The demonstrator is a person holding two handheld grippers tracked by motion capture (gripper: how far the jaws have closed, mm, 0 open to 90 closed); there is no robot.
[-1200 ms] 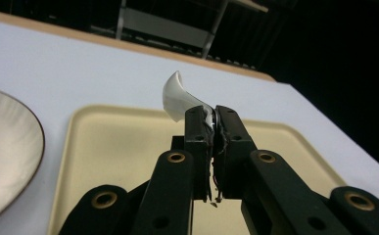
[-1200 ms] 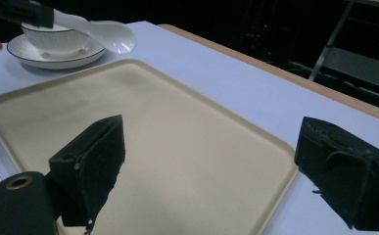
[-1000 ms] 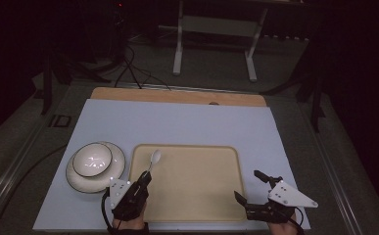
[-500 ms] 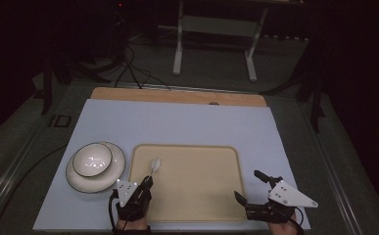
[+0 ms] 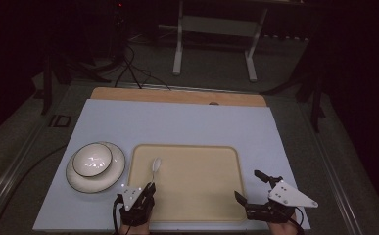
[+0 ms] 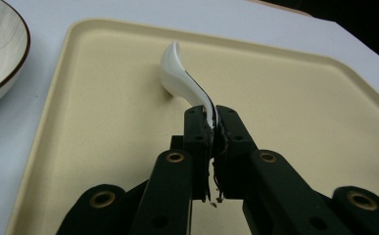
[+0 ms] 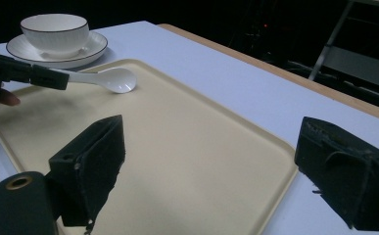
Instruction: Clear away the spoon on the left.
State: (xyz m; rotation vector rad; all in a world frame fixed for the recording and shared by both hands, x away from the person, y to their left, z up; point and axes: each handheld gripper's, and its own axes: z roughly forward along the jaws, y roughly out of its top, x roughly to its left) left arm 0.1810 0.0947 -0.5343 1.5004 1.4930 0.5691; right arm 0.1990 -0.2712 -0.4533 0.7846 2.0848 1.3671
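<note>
At the table's left edge a white bowl [image 5: 93,160] is sitting on its saucer [image 5: 114,175], just beside the cream tray [image 5: 201,196]. On the tray's left part, the left gripper [image 6: 211,122] is pinching the handle of a white spoon [image 6: 179,78] with its jaws closed tight; the spoon's bowl is touching the tray. At the tray's right corner, the right gripper [image 5: 251,187] is hovering with jaws spread wide, holding nothing.
</note>
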